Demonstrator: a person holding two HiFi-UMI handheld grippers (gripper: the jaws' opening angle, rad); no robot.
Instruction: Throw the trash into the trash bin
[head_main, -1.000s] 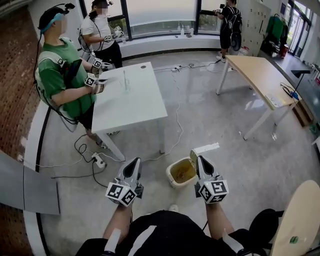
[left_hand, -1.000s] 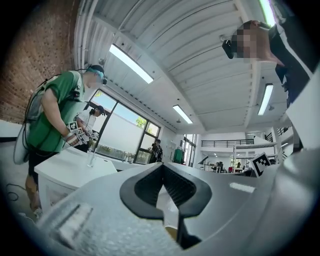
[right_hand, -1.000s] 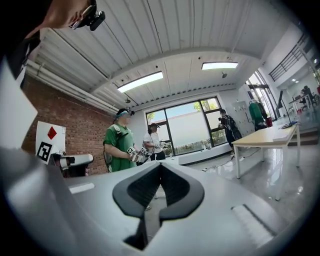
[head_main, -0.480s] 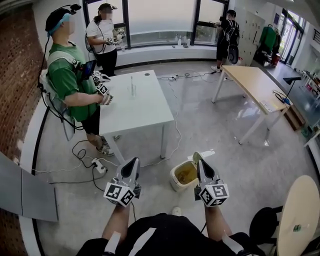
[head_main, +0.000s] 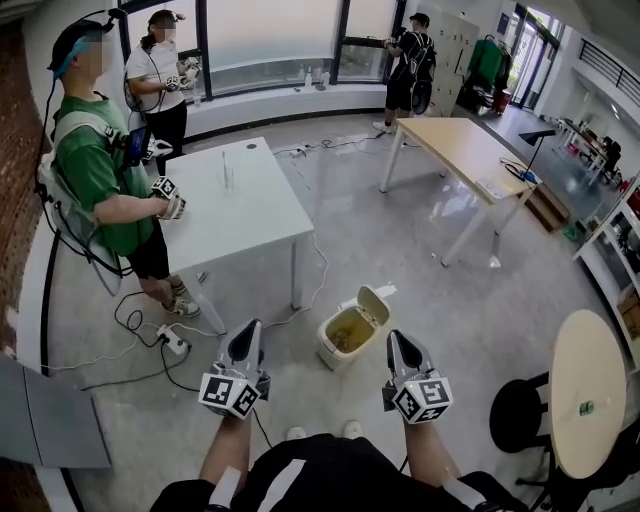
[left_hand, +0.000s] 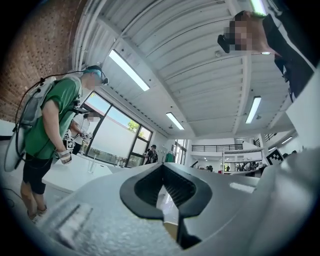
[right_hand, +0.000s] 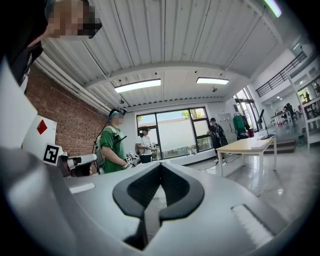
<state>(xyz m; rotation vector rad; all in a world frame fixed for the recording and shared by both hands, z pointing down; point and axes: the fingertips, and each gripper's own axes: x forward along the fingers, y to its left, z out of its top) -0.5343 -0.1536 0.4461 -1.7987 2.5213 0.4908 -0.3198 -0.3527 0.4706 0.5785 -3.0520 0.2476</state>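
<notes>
The trash bin (head_main: 350, 333) sits lid-up on the glossy grey floor (head_main: 430, 270), between the left gripper (head_main: 247, 340) and right gripper (head_main: 398, 348), both jaws closed tight and empty. A white table (head_main: 240, 215) stands beyond, with a brick wall (head_main: 10, 190) at the left.

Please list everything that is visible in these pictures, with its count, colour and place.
trash bin: one, cream, lid open, on the floor ahead of both grippers
white table: one, white, left of centre
wooden table: one, light wood, far right
round table: one, pale wood, right edge
stool: one, black, beside the round table
power strip: one, white, on the floor at left
person in green: one, at the white table
person in white: one, by the windows
person in black: one, by the windows
left gripper: one, grey, shut, empty
right gripper: one, grey, shut, empty
</notes>
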